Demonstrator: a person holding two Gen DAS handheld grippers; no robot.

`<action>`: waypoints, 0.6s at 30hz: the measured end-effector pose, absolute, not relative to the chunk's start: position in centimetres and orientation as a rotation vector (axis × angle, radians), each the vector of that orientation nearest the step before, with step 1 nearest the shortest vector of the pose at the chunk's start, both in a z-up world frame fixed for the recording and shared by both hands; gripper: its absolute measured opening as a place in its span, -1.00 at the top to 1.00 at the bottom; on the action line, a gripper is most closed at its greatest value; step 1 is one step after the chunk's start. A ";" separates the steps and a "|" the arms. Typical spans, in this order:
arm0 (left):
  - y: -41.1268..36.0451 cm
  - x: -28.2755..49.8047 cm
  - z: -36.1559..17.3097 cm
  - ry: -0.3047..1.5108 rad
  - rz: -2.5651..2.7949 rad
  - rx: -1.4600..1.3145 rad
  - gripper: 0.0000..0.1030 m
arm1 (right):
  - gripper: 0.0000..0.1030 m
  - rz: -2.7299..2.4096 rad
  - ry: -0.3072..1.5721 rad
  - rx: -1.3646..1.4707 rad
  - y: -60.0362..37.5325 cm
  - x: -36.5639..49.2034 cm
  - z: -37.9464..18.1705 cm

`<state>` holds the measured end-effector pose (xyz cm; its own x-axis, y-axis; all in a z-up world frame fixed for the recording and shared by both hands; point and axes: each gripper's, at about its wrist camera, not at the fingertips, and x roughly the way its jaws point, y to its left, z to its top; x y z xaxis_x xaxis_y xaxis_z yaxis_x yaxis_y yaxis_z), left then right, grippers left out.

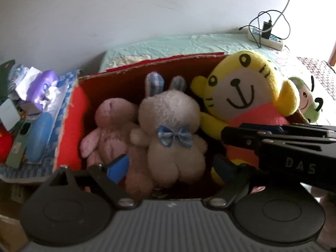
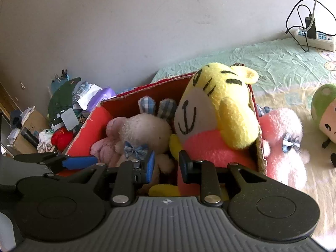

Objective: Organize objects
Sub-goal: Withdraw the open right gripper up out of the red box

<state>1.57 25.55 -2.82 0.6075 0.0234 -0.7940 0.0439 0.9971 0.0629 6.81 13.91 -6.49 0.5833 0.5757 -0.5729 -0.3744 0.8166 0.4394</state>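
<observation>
The left gripper (image 1: 170, 167) stands wide above the near end of a red cardboard box (image 1: 71, 126), its blue pads (image 1: 118, 167) clear of the toys below and gripping nothing. Directly between and beyond its fingers sits a cream plush rabbit (image 1: 172, 130) with a blue checked bow, and just to that rabbit's left lies a pink plush rabbit (image 1: 109, 130). To the right, past the right finger, a yellow tiger plush (image 1: 241, 88) fills the box's far right corner. The right gripper (image 2: 167, 166) is set narrow, with a small gap between its pads; whether they pinch the tiger's arm I cannot tell. Farther right of it, outside the box on the bed, lie a pink-and-white plush (image 2: 283, 142) and a green-capped plush (image 2: 327, 115).
</observation>
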 end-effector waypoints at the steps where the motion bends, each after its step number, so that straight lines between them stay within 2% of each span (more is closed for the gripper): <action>1: 25.6 1.5 -2.8 0.918 -0.002 0.078 -0.77 | 0.48 0.564 0.766 0.284 13.9 6.8 -6.5; 4: 25.6 1.1 -2.7 0.914 0.022 0.078 -0.83 | 0.48 0.568 0.759 0.281 13.7 6.5 -6.4; 18: 25.5 0.4 -2.6 0.895 0.080 0.075 -0.84 | 0.49 0.626 0.736 0.295 13.1 6.2 -6.4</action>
